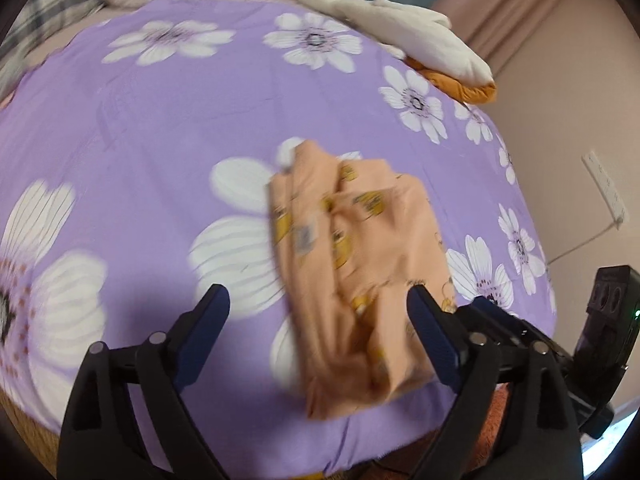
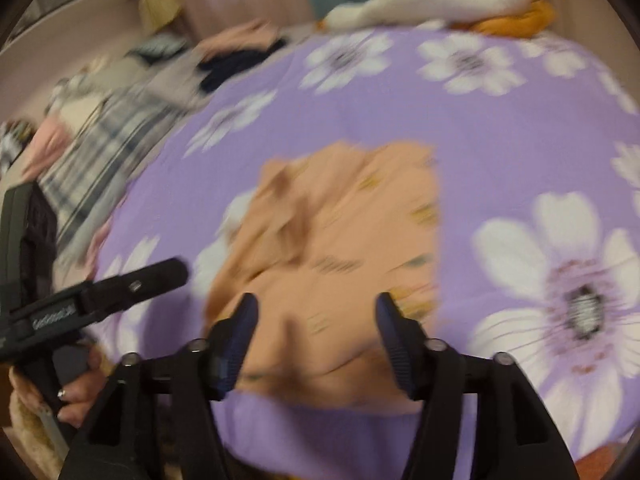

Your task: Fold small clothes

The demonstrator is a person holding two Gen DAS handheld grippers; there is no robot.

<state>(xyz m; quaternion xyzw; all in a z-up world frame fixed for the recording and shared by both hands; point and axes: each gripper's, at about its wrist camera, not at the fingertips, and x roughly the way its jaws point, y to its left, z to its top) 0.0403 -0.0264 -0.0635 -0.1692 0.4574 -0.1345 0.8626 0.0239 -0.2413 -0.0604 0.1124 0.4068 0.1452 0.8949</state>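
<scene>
A small peach garment [image 1: 360, 248] with yellow prints lies crumpled in a loose fold on the purple flowered bedsheet [image 1: 160, 120]. My left gripper [image 1: 316, 296] hovers over its near end, open wide, with the cloth lying loose below the gap and neither pad pressing on it. In the right wrist view the same garment [image 2: 340, 232] is blurred. My right gripper [image 2: 316, 302] stands open just above its near edge with nothing gripped. One black finger [image 2: 160, 276] of the left gripper reaches in from the left, held by a hand [image 2: 76, 396].
A white and orange cushion [image 1: 400, 32] lies at the bed's far edge. Other clothes, dark blue [image 2: 232, 64] and plaid [image 2: 100, 160], are piled at the far left. The bed's near edge [image 1: 360, 452] runs just below the garment. A wall socket [image 1: 604, 188] is at right.
</scene>
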